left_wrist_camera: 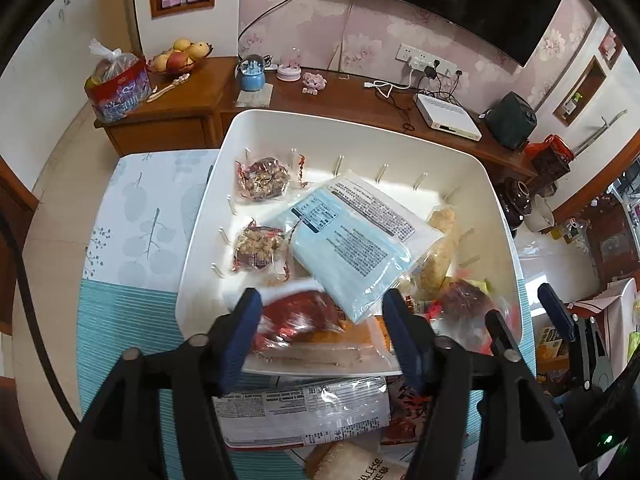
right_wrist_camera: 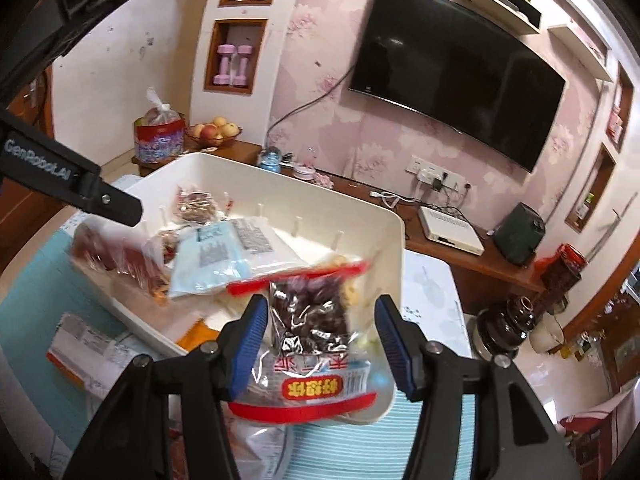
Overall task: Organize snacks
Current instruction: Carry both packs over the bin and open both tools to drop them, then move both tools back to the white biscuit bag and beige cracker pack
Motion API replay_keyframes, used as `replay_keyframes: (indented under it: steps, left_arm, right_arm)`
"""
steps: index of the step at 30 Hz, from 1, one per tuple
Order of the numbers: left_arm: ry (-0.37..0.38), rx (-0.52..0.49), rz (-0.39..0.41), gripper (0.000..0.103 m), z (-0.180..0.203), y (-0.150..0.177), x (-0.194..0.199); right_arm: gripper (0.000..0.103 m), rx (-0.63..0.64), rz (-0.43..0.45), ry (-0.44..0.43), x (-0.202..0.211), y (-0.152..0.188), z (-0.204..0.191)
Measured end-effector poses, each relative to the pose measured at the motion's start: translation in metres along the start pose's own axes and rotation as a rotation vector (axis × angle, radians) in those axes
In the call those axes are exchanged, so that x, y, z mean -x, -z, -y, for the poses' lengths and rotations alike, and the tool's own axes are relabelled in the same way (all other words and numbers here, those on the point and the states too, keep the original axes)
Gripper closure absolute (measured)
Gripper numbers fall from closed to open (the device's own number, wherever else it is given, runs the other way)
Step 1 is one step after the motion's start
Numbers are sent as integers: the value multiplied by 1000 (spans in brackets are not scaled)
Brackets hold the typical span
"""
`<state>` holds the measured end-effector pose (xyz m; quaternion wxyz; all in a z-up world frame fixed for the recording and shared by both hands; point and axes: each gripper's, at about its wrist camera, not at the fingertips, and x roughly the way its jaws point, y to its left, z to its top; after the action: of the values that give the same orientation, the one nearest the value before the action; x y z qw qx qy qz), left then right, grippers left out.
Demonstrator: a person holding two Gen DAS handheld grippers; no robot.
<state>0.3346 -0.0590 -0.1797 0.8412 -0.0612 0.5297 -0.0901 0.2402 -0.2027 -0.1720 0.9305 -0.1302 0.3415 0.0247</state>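
Observation:
A white bin stands on the table and holds several snack packets: a pale blue one on top, and two clear ones with nut clusters. My left gripper is over the bin's near edge, open, with a blurred red packet loose between its fingers. My right gripper is open at the bin's near right corner. A clear packet of dark dried fruit with red bands lies between its pads, not pressed. The left gripper's finger shows at the upper left.
More packets lie on the teal tablecloth in front of the bin. Behind the table runs a wooden sideboard with a fruit bowl, a white router box and cables. A TV hangs on the wall.

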Motion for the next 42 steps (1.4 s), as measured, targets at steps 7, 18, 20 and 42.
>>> replay_keyframes:
  steps: [7,18,20,42]
  left_arm:
    - [3,-37,-16,28,0,5,7]
    - [58,-175,-50,26,-7,25,34]
    - [58,-201,-65,26,-10,29,38]
    - [110,-415,-173,26,-42,75,32]
  right_arm:
    - [38,-100,-40,18,5,6,16]
    - [38,-136,-61,92,34,18,5]
    - [38,-141,-68,101,39,21,1]
    - [38,-177,-230,53,86,80,-61]
